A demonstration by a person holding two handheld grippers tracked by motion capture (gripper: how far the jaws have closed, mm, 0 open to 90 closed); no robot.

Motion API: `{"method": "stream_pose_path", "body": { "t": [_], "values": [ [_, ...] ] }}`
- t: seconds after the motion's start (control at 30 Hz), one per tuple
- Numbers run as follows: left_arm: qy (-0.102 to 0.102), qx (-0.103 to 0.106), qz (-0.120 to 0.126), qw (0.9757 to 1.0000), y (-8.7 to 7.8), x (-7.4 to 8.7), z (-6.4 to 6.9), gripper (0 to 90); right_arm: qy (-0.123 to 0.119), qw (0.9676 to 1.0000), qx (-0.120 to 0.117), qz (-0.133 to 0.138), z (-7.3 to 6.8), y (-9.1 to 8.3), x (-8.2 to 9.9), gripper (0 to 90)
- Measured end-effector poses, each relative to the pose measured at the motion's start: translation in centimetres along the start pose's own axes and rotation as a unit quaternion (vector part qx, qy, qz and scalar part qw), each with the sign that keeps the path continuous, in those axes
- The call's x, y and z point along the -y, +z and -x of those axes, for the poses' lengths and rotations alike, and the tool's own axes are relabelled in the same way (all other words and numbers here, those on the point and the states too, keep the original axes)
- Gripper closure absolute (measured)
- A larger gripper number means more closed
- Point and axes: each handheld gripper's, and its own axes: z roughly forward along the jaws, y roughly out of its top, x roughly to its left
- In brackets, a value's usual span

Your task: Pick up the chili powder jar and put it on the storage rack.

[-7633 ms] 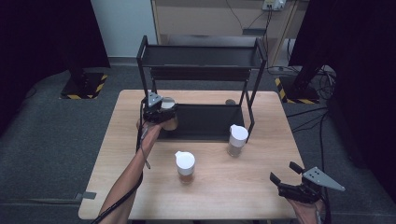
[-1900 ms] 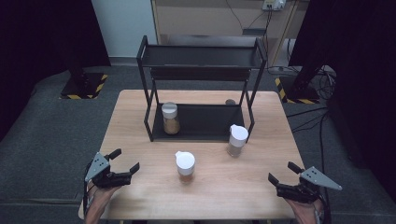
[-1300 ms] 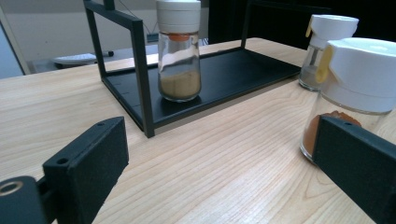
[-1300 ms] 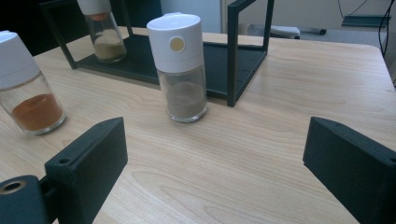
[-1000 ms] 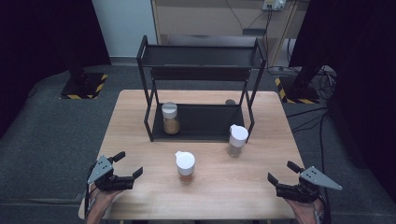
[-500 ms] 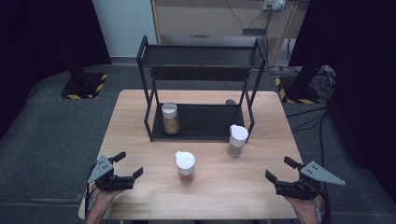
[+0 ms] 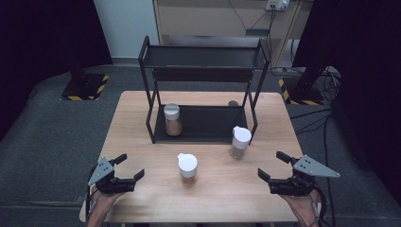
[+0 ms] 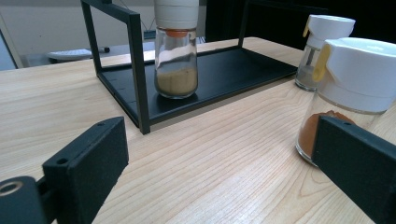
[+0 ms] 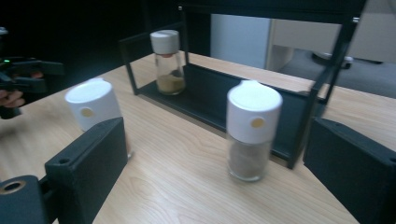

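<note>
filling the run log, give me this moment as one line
left gripper: open, empty, near table edge | right gripper: open, empty, facing right jar | middle jar: on table | third jar: on rack lower shelf

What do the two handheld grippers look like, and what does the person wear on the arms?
Each gripper, left gripper and right gripper, is black with two blocky jaws and a grey three-cornered plate on top. A dark cable trails from each. The jaw arms have small round holes. The forearms are bare, without sleeves.
</note>
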Motion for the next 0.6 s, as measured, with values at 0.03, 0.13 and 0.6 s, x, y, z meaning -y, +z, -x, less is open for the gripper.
{"method": "stream_pose_path", "body": {
  "t": [0.03, 0.13, 0.6],
  "values": [
    [0.0, 0.0, 0.0, 1.0, 0.0, 0.0, 0.0, 3.2, -0.002, 1.0, -0.004, 0.0, -0.1, 0.2, -0.2, 6.4],
    [0.001, 0.001, -0.002, 1.0, 0.0, -0.1, 0.0, 3.2, -0.004, 0.9998, -0.017, -0.001, -0.2, 0.8, -0.7, 6.3],
    [0.0, 0.0, -0.002, 1.0, 0.0, 0.0, 0.0, 3.3, -0.021, 0.9967, -0.077, -0.013, -1.2, 4.1, -2.9, 6.3]
  ]
}}
